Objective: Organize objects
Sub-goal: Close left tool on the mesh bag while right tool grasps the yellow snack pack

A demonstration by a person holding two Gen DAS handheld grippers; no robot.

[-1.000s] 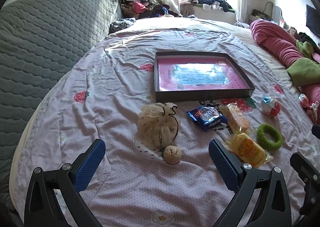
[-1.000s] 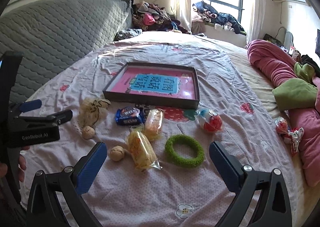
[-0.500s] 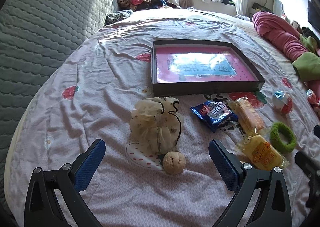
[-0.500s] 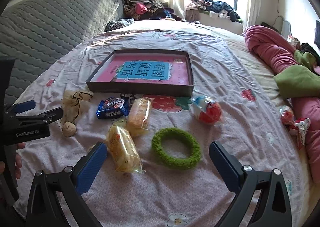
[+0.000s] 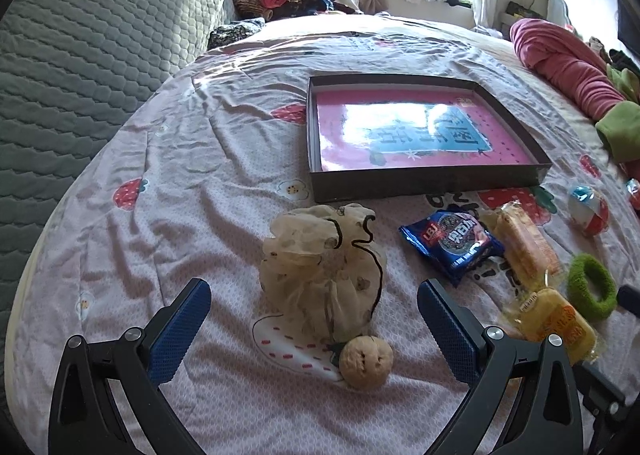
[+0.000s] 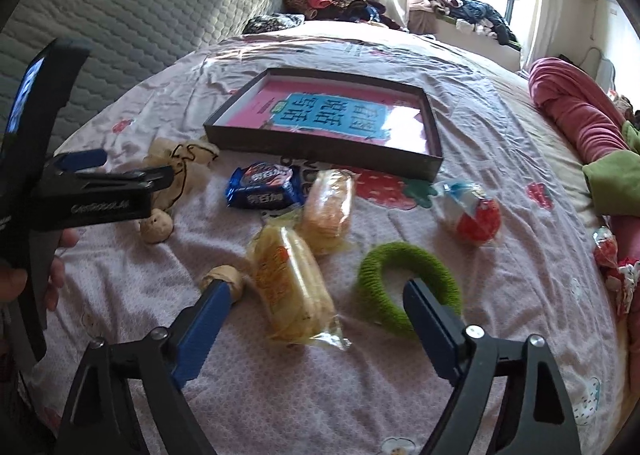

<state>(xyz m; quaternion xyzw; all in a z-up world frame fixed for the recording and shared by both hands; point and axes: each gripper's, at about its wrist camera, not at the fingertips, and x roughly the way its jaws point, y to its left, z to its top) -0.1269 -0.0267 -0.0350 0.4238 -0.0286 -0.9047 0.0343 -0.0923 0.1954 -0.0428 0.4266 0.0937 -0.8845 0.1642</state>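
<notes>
Both grippers were closing in on the scattered things, so the step in hand looked like the approach to a first pick, nothing yet lifted and the shallow dark tray with its pink printed bottom holding none of the loose items. The left gripper stood with its jaws wide apart over the cream mesh drawstring pouch and the small walnut touching its near end; the right gripper, jaws likewise spread, pointed at the yellow wrapped cake with the green knitted ring at its right finger. Beyond lay the blue biscuit packet, an orange wrapped cake and a foil egg. Next, I judged, each would need to drop lower and straddle one item. Compared with a second earlier, both had moved nearer and lower, the pouch and cake looming larger
</notes>
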